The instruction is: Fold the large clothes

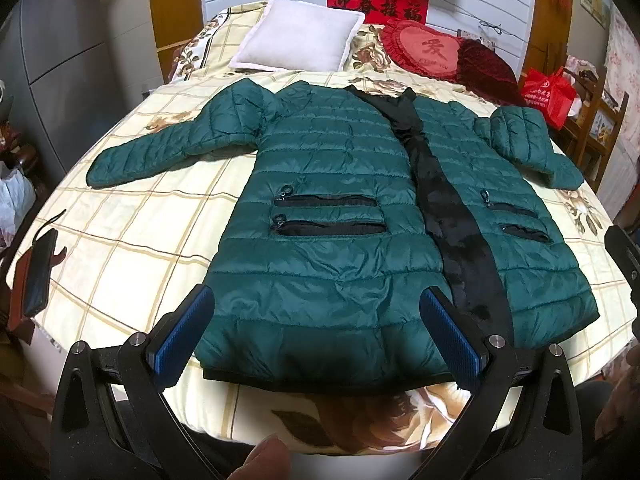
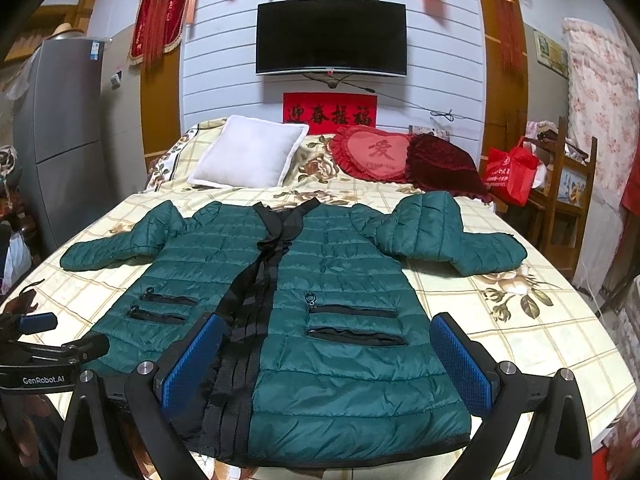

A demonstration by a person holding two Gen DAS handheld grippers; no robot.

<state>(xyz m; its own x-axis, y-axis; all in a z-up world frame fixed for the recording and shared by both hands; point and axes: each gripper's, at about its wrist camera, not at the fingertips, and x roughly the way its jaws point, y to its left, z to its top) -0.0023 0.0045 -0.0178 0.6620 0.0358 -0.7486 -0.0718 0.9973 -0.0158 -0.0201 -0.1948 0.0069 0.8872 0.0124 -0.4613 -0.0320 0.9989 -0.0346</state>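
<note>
Both claws open, green jacket [image 1: 332, 216] lengthwise, collar toward pillows

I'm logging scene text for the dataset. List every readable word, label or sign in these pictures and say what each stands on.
"GenRobot.AI": white print on the left gripper body, seen in the right wrist view.
"迎春接福": black characters on the red wall banner.
"爱": on the red heart cushion; the small line under it is too blurred to read.
Red bag: white print, too small to read.
Fridge sticker: unreadable.
</note>
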